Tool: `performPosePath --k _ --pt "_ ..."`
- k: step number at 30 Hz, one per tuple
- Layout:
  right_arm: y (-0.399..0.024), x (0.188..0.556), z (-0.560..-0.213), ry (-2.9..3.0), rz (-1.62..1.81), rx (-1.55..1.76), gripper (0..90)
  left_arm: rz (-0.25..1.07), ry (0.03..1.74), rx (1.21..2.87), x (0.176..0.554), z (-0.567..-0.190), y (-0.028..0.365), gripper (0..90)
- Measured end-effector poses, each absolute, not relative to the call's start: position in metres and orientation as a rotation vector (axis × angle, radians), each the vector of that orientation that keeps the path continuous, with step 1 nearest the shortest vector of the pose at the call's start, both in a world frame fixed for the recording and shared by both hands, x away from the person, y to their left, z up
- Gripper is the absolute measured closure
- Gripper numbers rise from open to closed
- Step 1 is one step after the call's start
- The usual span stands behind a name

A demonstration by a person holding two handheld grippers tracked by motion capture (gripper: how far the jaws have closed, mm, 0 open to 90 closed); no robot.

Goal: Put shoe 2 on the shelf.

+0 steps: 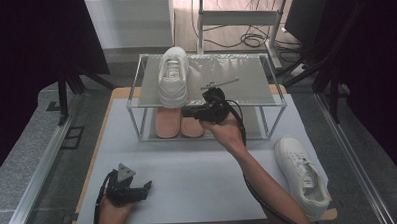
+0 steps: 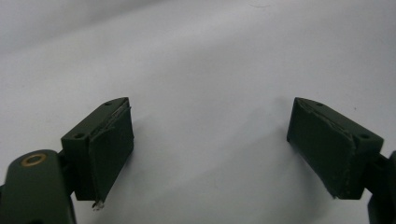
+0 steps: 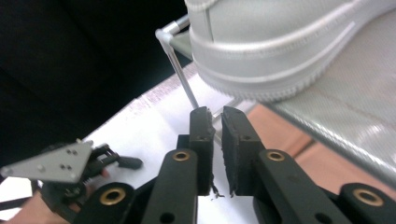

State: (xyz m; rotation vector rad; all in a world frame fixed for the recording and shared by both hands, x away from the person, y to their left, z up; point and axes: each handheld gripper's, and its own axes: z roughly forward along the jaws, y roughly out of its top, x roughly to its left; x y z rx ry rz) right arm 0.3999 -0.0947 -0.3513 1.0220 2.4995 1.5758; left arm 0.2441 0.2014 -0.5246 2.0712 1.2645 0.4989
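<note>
A white sneaker (image 1: 173, 78) stands on the top shelf of a glass-and-metal rack (image 1: 245, 80), toe pointing away. Its heel (image 3: 280, 42) fills the top of the right gripper view. My right gripper (image 1: 186, 112) hovers at the shelf's front edge just right of that heel. Its jaws (image 3: 218, 112) are a narrow gap apart with nothing between them. A second white sneaker (image 1: 301, 173) lies on the table at the right. My left gripper (image 1: 144, 190) rests at the near left of the table, jaws (image 2: 210, 112) wide open over bare tabletop.
Two pinkish-tan soles (image 1: 168, 123) lie on the rack's lower shelf, below the sneaker. The rack stands at the far middle of the grey table (image 1: 199, 177). Metal rails run along both sides, and cables lie on the floor behind.
</note>
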Motion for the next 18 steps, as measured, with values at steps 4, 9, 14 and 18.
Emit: performPosePath --k 4,9,14,18 --pt "-0.100 0.392 -0.355 2.493 1.491 0.978 77.5 0.500 1.265 2.071 0.244 -0.525 0.201 14.6" --pt "-0.106 0.383 -0.363 2.490 1.393 0.929 70.7 0.501 1.265 2.074 0.244 -0.524 0.201 14.7" --pt "-0.114 0.376 -0.375 2.492 1.326 0.902 63.0 0.501 1.263 2.077 0.244 -0.524 0.201 14.6" --pt "-0.121 0.372 -0.383 2.490 1.285 0.876 55.9 0.500 1.265 2.076 0.244 -0.524 0.201 14.7"
